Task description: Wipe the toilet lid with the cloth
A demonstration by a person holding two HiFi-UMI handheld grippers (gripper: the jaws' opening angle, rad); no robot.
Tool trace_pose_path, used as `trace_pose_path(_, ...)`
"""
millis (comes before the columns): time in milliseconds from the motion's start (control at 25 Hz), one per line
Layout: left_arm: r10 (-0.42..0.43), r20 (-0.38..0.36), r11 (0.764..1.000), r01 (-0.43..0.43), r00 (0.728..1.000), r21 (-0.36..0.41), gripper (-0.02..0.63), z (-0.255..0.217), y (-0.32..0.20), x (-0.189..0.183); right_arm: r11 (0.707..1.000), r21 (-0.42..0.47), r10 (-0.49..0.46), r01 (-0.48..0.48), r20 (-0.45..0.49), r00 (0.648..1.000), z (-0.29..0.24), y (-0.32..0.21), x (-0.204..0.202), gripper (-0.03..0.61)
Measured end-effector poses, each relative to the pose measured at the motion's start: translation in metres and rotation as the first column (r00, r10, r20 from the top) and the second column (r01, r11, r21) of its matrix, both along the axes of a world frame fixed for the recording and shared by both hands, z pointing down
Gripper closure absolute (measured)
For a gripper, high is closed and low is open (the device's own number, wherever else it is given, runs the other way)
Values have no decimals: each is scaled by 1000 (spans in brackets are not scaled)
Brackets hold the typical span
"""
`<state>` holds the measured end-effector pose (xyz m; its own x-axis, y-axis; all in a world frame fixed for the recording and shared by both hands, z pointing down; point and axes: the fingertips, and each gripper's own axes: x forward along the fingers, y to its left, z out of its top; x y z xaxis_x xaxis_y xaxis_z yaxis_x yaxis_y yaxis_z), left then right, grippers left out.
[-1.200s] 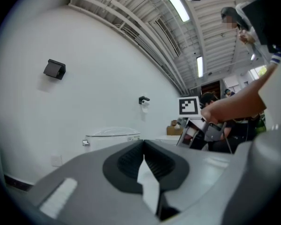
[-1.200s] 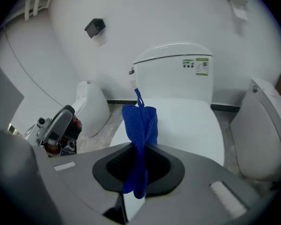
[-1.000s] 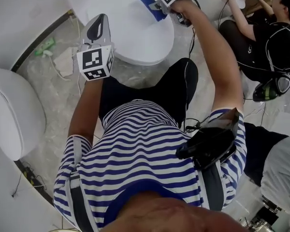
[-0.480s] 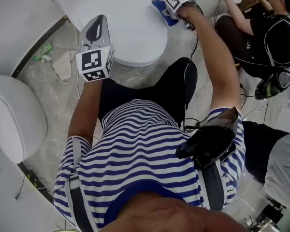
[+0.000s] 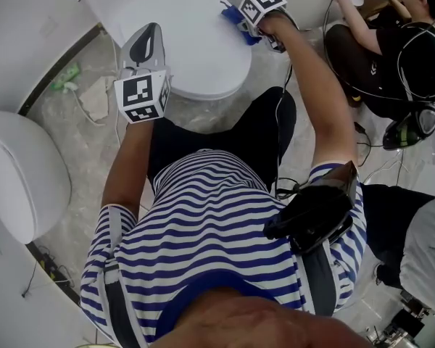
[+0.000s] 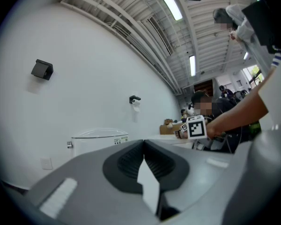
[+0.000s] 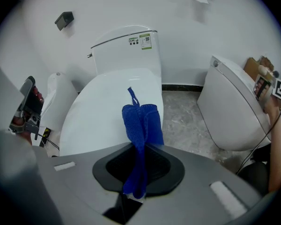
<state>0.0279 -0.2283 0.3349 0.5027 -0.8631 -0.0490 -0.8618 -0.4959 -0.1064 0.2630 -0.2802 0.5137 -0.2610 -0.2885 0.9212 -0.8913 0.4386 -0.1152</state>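
The white toilet lid [image 5: 181, 42] lies closed at the top of the head view and fills the middle of the right gripper view as toilet lid [image 7: 107, 107]. My right gripper [image 5: 239, 14] is shut on a folded blue cloth [image 7: 140, 125], whose free end hangs over the lid's right edge; cloth [image 5: 235, 13] peeks out beside the marker cube. My left gripper [image 5: 146, 38] is held off the lid's near left side, jaws shut with nothing between them, and in its own view the left gripper [image 6: 143, 146] points at the wall.
The toilet tank [image 7: 126, 48] stands behind the lid. A second white toilet [image 7: 234, 107] sits to the right, another fixture [image 5: 18, 169] at the left. A seated person [image 5: 399, 56] with cables is at the right. Litter [image 5: 94, 93] lies on the marble floor.
My right gripper has slid the blue cloth along the lid's right edge, first towards the far right, then slightly back left. The left gripper has stayed put.
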Motion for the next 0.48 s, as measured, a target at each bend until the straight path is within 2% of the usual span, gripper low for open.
trace_pose_path(480,-9,-23,1000,9,1000,3,611,-2,3,-10,997,-26,-69,68,-11,998,-5,17,-26,529)
